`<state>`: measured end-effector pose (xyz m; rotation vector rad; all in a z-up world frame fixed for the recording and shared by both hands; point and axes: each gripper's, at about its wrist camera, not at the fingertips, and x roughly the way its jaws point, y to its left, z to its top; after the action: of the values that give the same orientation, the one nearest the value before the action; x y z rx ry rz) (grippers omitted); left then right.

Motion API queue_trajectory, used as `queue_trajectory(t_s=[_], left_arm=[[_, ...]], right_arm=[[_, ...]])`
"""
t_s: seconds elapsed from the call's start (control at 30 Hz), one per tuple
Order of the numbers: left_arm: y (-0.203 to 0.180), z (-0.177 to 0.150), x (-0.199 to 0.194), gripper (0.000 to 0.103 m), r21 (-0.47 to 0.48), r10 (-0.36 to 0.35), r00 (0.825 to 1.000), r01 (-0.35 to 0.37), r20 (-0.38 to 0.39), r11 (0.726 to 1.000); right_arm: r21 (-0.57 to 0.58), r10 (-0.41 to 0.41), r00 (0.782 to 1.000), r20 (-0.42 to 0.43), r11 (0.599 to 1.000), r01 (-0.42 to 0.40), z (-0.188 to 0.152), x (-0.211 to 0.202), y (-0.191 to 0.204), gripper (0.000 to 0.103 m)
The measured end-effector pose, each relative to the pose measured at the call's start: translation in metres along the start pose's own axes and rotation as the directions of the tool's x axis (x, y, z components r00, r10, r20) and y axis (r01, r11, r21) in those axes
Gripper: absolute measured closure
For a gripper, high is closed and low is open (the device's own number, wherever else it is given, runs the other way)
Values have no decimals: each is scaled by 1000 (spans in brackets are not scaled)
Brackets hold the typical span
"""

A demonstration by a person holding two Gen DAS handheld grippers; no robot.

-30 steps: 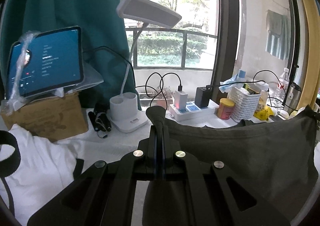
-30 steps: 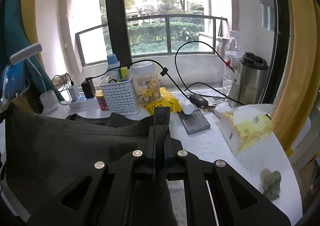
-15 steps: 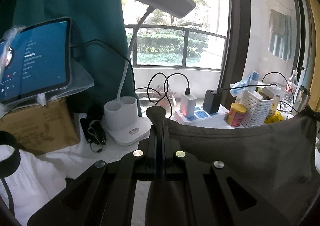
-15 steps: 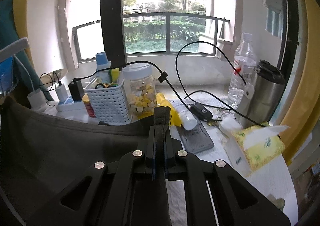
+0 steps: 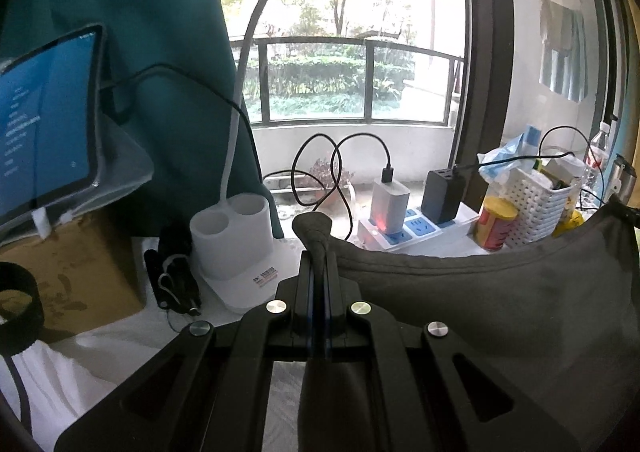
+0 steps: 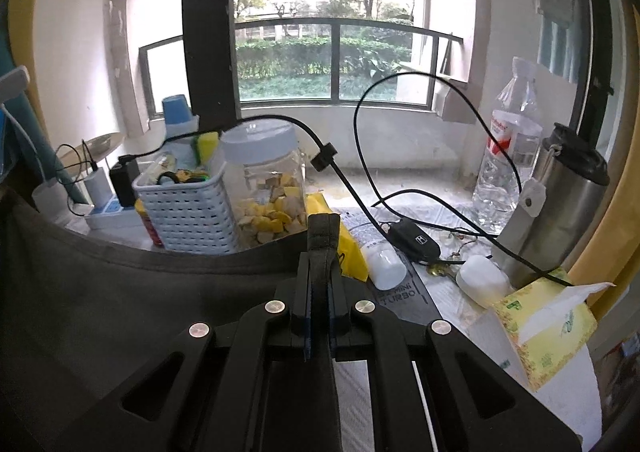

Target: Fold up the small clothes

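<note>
A dark grey garment point(image 5: 500, 312) hangs stretched between my two grippers above the white table. My left gripper point(image 5: 317, 252) is shut on one corner of it, and a bunched tip of cloth sticks out past the pads. The cloth spreads to the right in that view. My right gripper point(image 6: 320, 252) is shut on the other corner, and the dark grey garment point(image 6: 120, 300) spreads to the left there. Its lower part is hidden below both views. A white garment point(image 5: 60, 380) lies on the table at lower left.
Close ahead of the left gripper stand a white desk lamp base point(image 5: 232, 240), a power strip with chargers point(image 5: 404, 220), a cardboard box point(image 5: 68, 272) and a tablet point(image 5: 44, 116). Ahead of the right are a white basket point(image 6: 188, 208), a jar point(image 6: 268, 192), a tissue box point(image 6: 536, 332), a steel flask point(image 6: 560, 208).
Both grippers have moved forward toward the window and a little down, carrying the grey garment. The lamp, power strip, basket and jar now appear larger and closer.
</note>
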<state>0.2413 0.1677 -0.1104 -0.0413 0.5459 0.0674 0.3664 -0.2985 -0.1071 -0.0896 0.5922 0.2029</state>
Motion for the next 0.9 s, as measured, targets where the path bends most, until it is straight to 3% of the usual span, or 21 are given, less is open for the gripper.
queue_trajectory(t_s=[0.47, 0.53, 0.6, 0.77, 0.9], left_arm=[[-6, -27, 45, 101, 45, 57, 990, -52, -126, 998], [-4, -29, 50, 100, 28, 55, 987, -51, -150, 998], [1, -32, 55, 100, 5, 49, 983, -49, -178, 999], [10, -37, 59, 99, -23, 65, 967, -73, -247, 997], [18, -38, 51, 99, -34, 92, 963, -104, -253, 994]], right_arm=[[-28, -99, 992, -76, 995, 97, -27, 46, -3, 94], [-36, -115, 990, -79, 993, 112, -28, 47, -2, 70], [-32, -134, 989, -70, 991, 132, -28, 44, -5, 57], [-15, -141, 987, -77, 990, 141, -29, 37, -7, 57], [-15, -145, 986, -87, 989, 144, -33, 31, -8, 57]])
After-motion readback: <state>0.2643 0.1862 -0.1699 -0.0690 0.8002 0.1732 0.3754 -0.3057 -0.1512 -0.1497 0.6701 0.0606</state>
